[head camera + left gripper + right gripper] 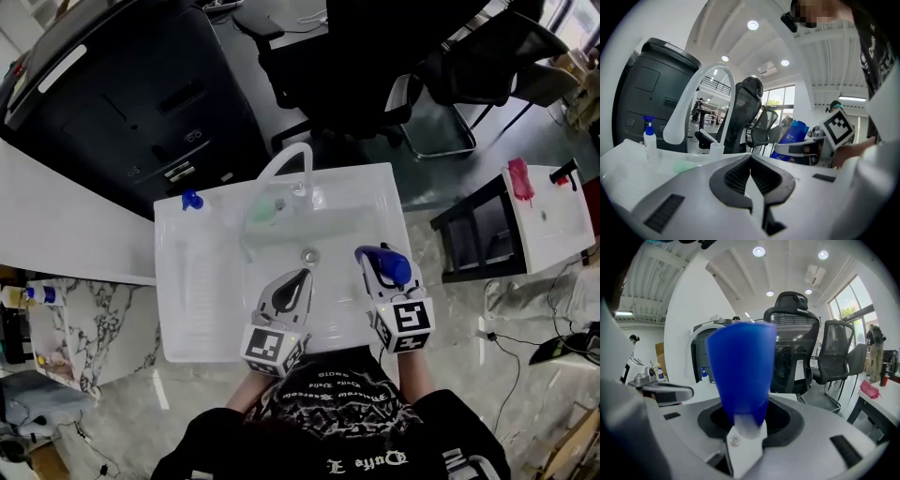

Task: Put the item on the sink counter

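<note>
The blue tapered item (394, 268) is held in my right gripper (377, 259) above the right part of the white sink basin (337, 225). Seen in the right gripper view, the blue item (740, 371) stands up between the jaws and hides their tips. My left gripper (298, 283) hangs over the middle of the basin, shut with nothing in it; its jaws (751, 161) meet. The blue item (792, 133) also shows off to the right in the left gripper view. The flat sink counter (183, 309) lies to the left of the basin.
A white arched faucet (286, 159) rises at the back of the sink. A blue-capped pump bottle (192, 200) stands at the back left corner and a green sponge (265, 211) lies near the faucet. Black office chairs (375, 56) and a dark machine (122, 84) stand behind.
</note>
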Demonstrator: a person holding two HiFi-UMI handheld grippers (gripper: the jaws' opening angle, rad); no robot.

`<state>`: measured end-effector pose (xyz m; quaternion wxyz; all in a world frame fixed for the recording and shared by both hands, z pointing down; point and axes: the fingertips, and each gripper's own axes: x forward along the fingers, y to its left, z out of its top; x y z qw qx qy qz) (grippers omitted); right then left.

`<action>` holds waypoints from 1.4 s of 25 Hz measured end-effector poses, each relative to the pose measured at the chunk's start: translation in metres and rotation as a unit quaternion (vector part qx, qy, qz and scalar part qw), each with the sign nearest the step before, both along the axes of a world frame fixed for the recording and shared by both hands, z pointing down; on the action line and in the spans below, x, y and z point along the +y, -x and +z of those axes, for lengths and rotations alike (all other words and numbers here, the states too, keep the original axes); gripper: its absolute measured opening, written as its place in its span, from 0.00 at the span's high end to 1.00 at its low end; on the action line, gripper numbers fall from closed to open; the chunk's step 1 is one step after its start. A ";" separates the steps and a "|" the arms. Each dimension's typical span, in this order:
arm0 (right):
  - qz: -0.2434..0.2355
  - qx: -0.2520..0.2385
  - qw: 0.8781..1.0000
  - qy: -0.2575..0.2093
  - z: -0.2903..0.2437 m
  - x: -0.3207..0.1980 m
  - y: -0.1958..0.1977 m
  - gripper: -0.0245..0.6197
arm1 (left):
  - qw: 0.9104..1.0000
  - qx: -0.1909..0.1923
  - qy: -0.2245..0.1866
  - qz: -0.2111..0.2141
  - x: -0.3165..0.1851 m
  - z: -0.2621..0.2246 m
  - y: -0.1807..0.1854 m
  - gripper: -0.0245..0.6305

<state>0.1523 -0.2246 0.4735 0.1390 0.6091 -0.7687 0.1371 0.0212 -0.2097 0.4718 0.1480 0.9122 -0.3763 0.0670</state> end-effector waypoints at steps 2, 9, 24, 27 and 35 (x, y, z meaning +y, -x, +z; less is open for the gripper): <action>-0.011 0.006 1.000 -0.004 -0.003 -0.011 -0.002 0.73 | 1.000 -0.005 -0.003 -0.008 -0.003 0.000 0.000 0.95; -0.047 0.032 0.998 -0.013 -0.006 -0.058 -0.007 0.73 | 0.999 -0.014 -0.006 -0.044 -0.015 0.002 0.005 0.95; -0.095 0.045 0.994 0.026 0.022 -0.147 -0.001 0.73 | 0.993 -0.029 0.020 -0.111 -0.032 0.017 0.029 0.95; -0.094 0.039 0.994 0.037 0.032 -0.158 0.000 0.73 | 0.993 -0.033 0.026 -0.113 -0.036 0.020 0.028 0.95; -0.090 0.047 0.993 0.059 0.063 -0.186 -0.004 0.73 | 0.991 -0.050 0.037 -0.117 -0.040 0.032 0.030 0.95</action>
